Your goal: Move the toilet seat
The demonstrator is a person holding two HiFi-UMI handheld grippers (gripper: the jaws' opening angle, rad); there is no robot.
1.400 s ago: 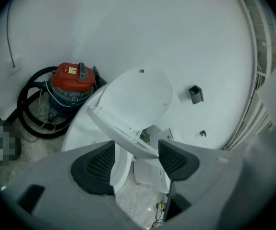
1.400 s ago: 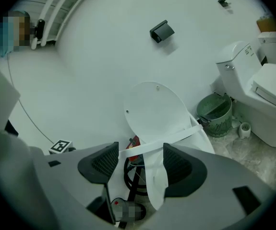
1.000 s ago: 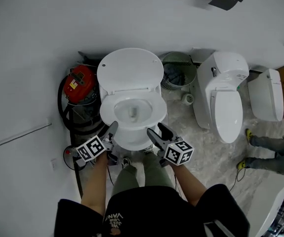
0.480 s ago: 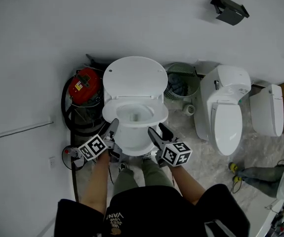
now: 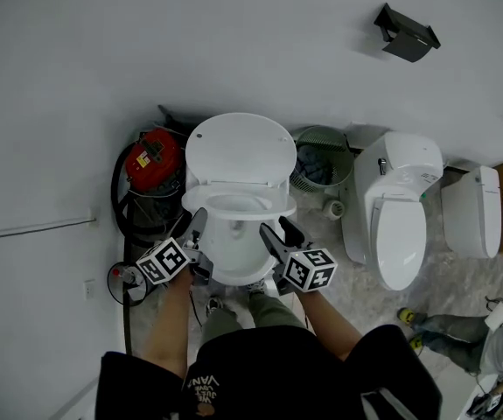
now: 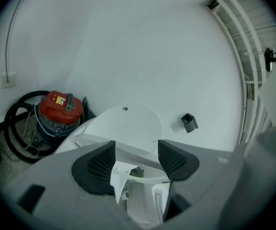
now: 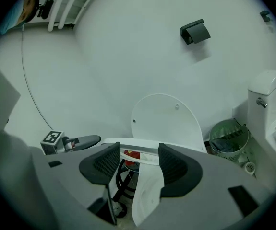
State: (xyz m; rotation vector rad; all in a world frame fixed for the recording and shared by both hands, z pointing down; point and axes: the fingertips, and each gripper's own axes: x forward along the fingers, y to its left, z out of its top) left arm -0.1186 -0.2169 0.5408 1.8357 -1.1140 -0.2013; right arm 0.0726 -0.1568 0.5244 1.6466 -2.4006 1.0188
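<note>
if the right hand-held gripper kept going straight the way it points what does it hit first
Probably the seat: its raised rim spans the gap of the right hand-held gripper, whose jaws have just been closing yet stand apart. Whether they touch is unclear. The lid stands behind.

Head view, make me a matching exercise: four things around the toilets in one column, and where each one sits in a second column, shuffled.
Things
1. red vacuum cleaner
2. mesh waste bin
3. raised toilet lid
4. black holder

Places
A. mounted high on the wall
B. tipped up, back toward the wall
C. on the floor between the open toilet and the closed toilet
D. on the floor at the open toilet's left

Pairs: 1-D, 2-C, 3-B, 4-A
</note>
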